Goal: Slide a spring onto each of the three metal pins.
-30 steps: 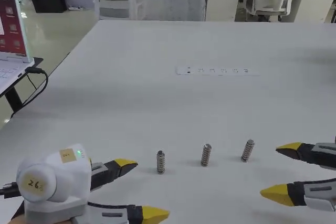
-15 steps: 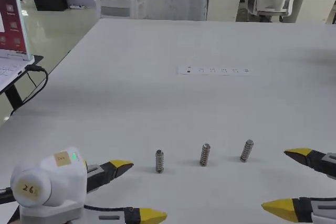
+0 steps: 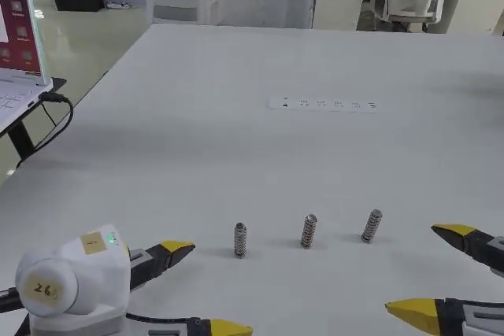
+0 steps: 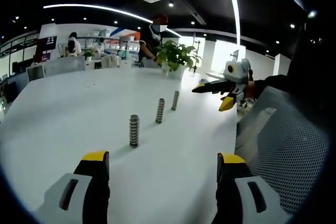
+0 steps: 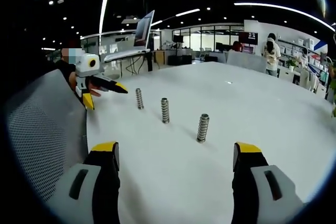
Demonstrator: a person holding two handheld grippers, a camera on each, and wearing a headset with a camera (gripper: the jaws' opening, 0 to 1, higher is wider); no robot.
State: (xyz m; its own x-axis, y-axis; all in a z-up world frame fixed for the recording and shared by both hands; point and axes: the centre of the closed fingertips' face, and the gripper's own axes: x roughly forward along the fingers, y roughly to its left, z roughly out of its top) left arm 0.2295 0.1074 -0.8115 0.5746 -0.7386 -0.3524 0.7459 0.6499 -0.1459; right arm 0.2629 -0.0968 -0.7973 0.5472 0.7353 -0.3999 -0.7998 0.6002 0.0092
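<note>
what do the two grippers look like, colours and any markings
The left gripper and the right gripper match: each has two tapered black jaws ending in bright yellow tips. In the gripper views, each jaw widens into a light grey base with a dark oval slot.

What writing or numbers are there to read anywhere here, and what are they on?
"26": handwritten on the round white end of the left gripper.
Small yellow sticker on top of that gripper: too blurred to read.
Printed marks on the flat white strip: too small to read.
Laptop screen: unreadable.
</note>
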